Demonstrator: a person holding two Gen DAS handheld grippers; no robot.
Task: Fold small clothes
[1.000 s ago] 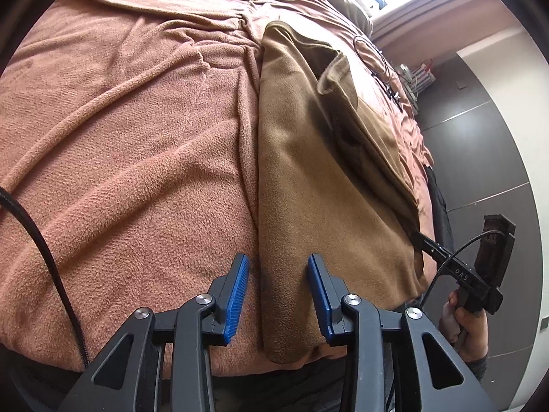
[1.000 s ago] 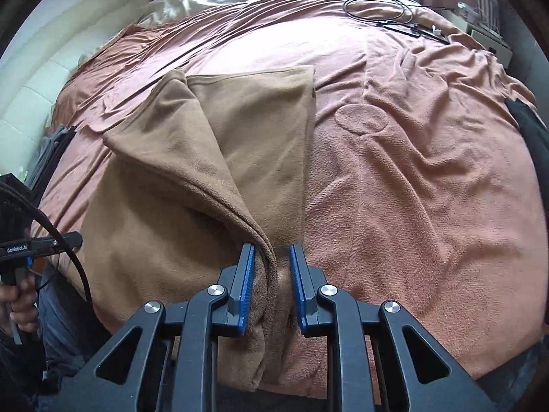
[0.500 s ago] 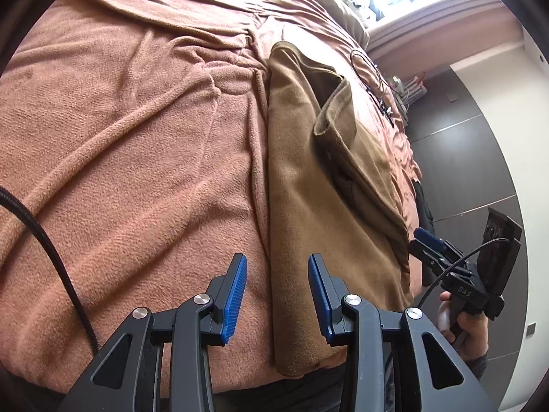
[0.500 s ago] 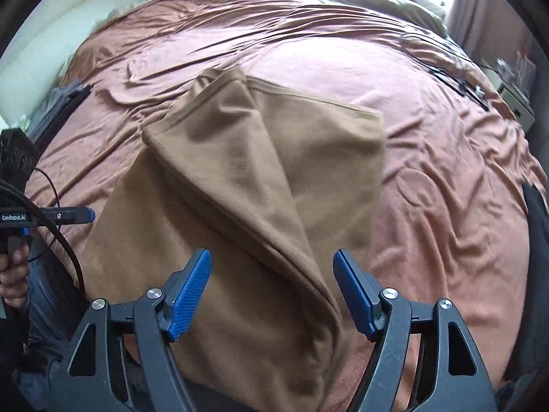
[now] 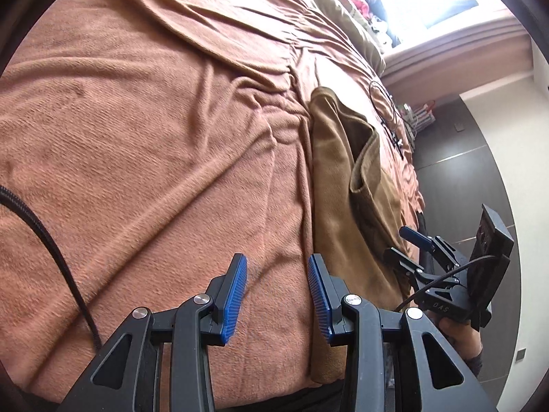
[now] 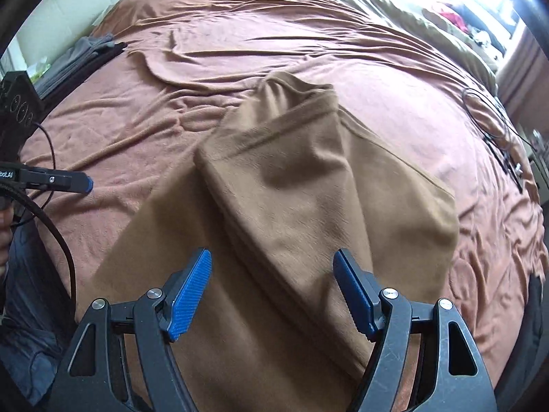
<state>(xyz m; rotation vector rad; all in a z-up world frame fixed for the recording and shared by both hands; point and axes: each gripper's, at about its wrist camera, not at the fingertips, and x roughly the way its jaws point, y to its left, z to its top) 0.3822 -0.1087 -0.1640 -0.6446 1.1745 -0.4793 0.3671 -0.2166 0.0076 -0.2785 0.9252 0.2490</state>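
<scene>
A tan fleece garment (image 6: 308, 206) lies on the bed, one flap folded diagonally over its middle. My right gripper (image 6: 272, 292) is open wide and empty, just above the garment's near part. In the left wrist view the garment (image 5: 339, 206) is a narrow strip on the right. My left gripper (image 5: 276, 295) is open and empty over the bedspread, just left of the garment's near edge. The right gripper also shows in the left wrist view (image 5: 411, 243), over the garment's far side. The left gripper's tip shows in the right wrist view (image 6: 82, 182).
A rust-brown bedspread (image 5: 154, 137) covers the bed. A black cable (image 6: 494, 127) lies on its far right. Dark folded clothes (image 6: 85, 55) sit at the far left. A beige quilt (image 6: 394, 10) lies at the bed's head. A black cord (image 5: 51, 250) crosses the left wrist view.
My right gripper let go of the garment's flap, opened wide and swung left. My left gripper shifted left off the garment's edge, still open.
</scene>
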